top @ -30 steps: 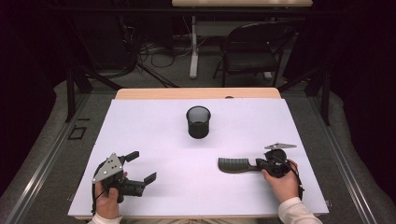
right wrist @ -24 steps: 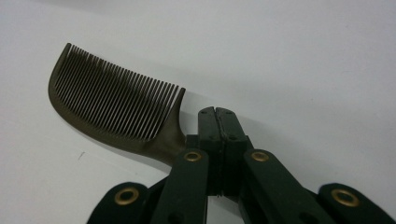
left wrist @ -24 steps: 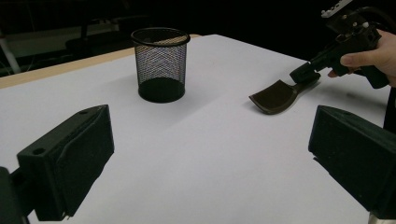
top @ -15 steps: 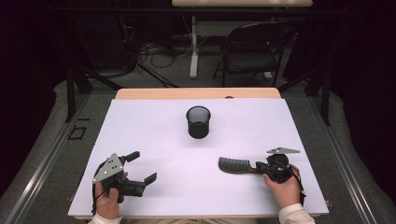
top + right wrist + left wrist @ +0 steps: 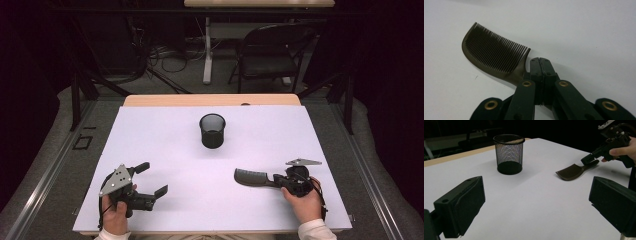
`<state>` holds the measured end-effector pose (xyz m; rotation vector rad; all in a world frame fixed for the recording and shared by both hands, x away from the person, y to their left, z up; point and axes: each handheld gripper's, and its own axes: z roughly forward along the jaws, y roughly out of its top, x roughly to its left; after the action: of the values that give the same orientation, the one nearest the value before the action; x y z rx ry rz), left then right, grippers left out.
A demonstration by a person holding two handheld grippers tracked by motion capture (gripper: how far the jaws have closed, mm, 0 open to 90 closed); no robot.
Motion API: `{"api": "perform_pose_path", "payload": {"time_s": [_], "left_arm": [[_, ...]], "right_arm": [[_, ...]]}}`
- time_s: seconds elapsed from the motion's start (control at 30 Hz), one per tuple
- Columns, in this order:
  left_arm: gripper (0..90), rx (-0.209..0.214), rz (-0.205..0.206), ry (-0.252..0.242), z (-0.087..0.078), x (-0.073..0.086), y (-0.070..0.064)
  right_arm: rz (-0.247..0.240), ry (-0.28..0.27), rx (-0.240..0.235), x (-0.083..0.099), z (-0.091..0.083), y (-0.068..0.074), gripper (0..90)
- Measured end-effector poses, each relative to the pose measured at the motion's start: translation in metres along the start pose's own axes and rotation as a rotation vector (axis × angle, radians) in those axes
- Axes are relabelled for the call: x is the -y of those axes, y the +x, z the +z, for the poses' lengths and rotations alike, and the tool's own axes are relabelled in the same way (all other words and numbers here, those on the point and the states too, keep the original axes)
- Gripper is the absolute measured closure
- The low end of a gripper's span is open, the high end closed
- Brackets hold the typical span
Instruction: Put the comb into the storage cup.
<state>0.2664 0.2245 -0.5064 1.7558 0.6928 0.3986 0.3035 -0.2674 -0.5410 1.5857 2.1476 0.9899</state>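
The right tongs (image 5: 278, 181) stay clamped on the comb's (image 5: 251, 177) handle, now nudged slightly toward 4 o'clock since a second ago; the comb lies flat on the white tabletop (image 5: 165, 135). The left tongs (image 5: 152, 180) gape, unmoved, at 7 o'clock. The mesh cup (image 5: 212, 130) stands at 12 o'clock.

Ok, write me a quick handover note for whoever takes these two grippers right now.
Right claw: shut on the handle of the dark comb, which lies low at the table's right front.
Left claw: open, holding nothing, at the left front.
Black mesh cup: upright at centre, apart from both.
Done: comb gripped.
Left, probably: carry the comb to the cup and drop it in.
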Motion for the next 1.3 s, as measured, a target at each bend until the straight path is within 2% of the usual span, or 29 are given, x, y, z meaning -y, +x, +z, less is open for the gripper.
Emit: {"api": "perform_pose_path", "payload": {"time_s": [0.3, 0.4, 0.5, 0.53, 0.57, 0.6, 0.63, 0.73, 0.8, 0.83, 0.93, 1.0, 1.03, 1.07, 1.17, 1.3], "left_arm": [[0.4, 0.002, -0.001, 0.001, 0.001, 0.0, 0.0], [0.4, 0.002, -0.001, 0.0, 0.001, 0.0, 0.0], [0.5, -0.001, -0.001, 0.0, 0.001, 0.0, 0.0], [0.5, -0.001, -0.002, 0.0, 0.001, 0.0, 0.0], [0.5, -0.001, -0.002, -0.001, 0.001, 0.0, 0.0], [0.4, -0.001, -0.001, 0.0, 0.001, 0.0, 0.0], [0.4, 0.003, -0.003, 0.001, 0.001, 0.001, 0.0], [0.4, 0.003, -0.003, 0.0, 0.001, 0.001, -0.001], [0.4, 0.007, 0.002, -0.001, 0.001, 0.0, -0.001], [0.4, -0.004, 0.003, 0.0, 0.001, 0.0, -0.001], [0.5, 0.007, 0.0, 0.0, 0.001, 0.0, -0.001], [0.4, 0.005, 0.002, 0.0, 0.001, 0.0, -0.001], [0.5, 0.002, 0.004, 0.004, 0.001, 0.0, -0.001], [0.5, 0.002, 0.006, 0.004, 0.001, 0.0, -0.001], [0.4, 0.004, 0.003, 0.006, 0.001, 0.0, -0.002], [0.5, 0.006, 0.0, 0.005, 0.002, 0.001, -0.001]], "right_arm": [[-0.011, -0.042, -0.025, -0.005, -0.004, -0.004, 79.7], [-0.007, -0.052, -0.038, -0.007, -0.006, -0.005, 71.7], [-0.021, -0.057, -0.05, -0.009, -0.008, -0.005, 63.6], [-0.032, -0.05, -0.058, -0.011, -0.008, -0.005, 58.3], [-0.032, -0.05, -0.058, -0.011, -0.008, -0.005, 58.3], [-0.049, -0.05, -0.057, -0.011, -0.008, -0.005, 55.3], [-0.09, -0.05, -0.056, -0.013, -0.007, -0.004, 48.4], [-0.099, -0.054, -0.061, -0.014, -0.009, -0.004, 47.6], [-0.132, -0.075, -0.064, -0.016, -0.009, -0.003, 44.9], [-0.144, -0.075, -0.063, -0.017, -0.01, -0.003, 44.7], [-0.188, -0.066, -0.061, -0.021, -0.012, -0.002, 38.5], [-0.195, -0.031, -0.058, -0.024, -0.013, -0.001, 38.6], [-0.235, 0.0, -0.062, -0.028, -0.014, 0.0, 36.0], [-0.235, 0.0, -0.062, -0.028, -0.014, 0.0, 36.0], [-0.294, 0.039, -0.05, -0.031, -0.014, 0.001, 33.2], [-0.354, 0.057, -0.06, -0.034, -0.013, 0.002, 29.7]]}}
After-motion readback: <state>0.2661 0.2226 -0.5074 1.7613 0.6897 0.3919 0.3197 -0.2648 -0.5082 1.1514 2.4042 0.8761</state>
